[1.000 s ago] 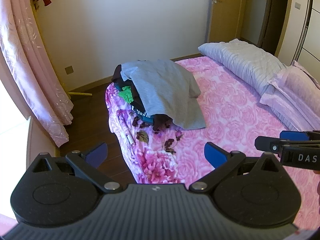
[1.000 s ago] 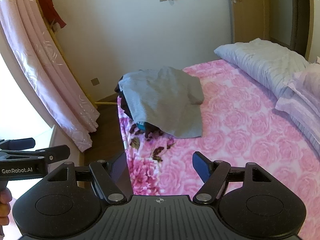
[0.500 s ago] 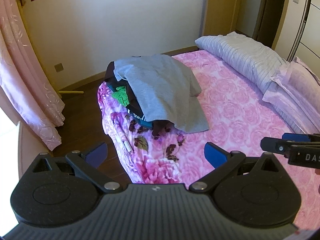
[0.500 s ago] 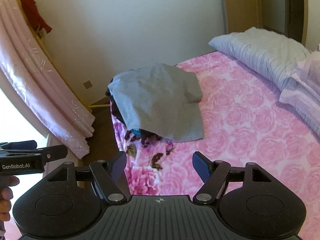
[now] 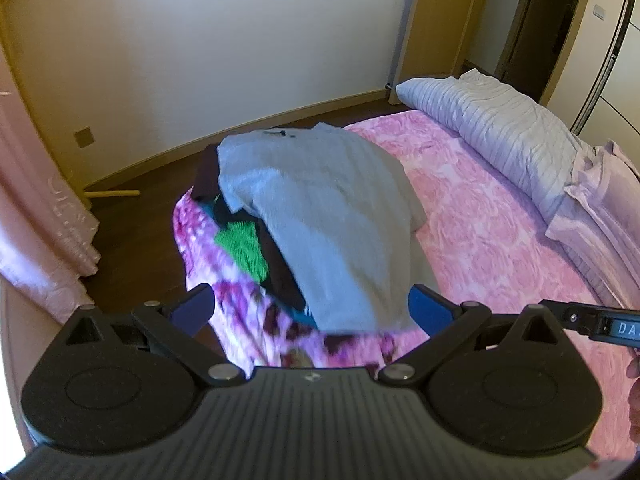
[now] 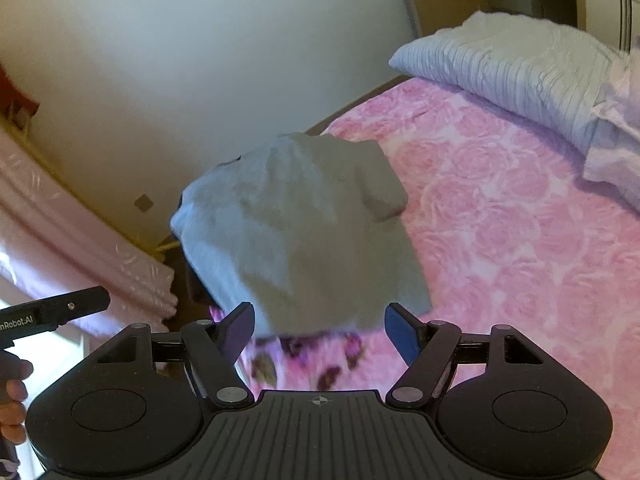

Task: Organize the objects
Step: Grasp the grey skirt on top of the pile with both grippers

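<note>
A pile of clothes sits at the near left corner of the bed, topped by a grey T-shirt (image 5: pixel 332 216), with dark and green garments (image 5: pixel 240 248) under it. The T-shirt also shows in the right wrist view (image 6: pixel 304 232). My left gripper (image 5: pixel 312 310) is open and empty, just short of the shirt's near hem. My right gripper (image 6: pixel 320 326) is open and empty, also close above the hem. Each gripper's side shows at the edge of the other's view.
The bed has a pink rose-patterned cover (image 5: pixel 480 240) and a folded grey striped quilt (image 5: pixel 500 128) with pillows (image 5: pixel 600 200) at the far right. Pink curtains (image 5: pixel 36 216) hang at the left. Dark wooden floor (image 5: pixel 132 216) lies beyond the bed corner.
Both grippers have moved forward toward the clothes pile, which now looks larger and closer. Both stay open and empty.
</note>
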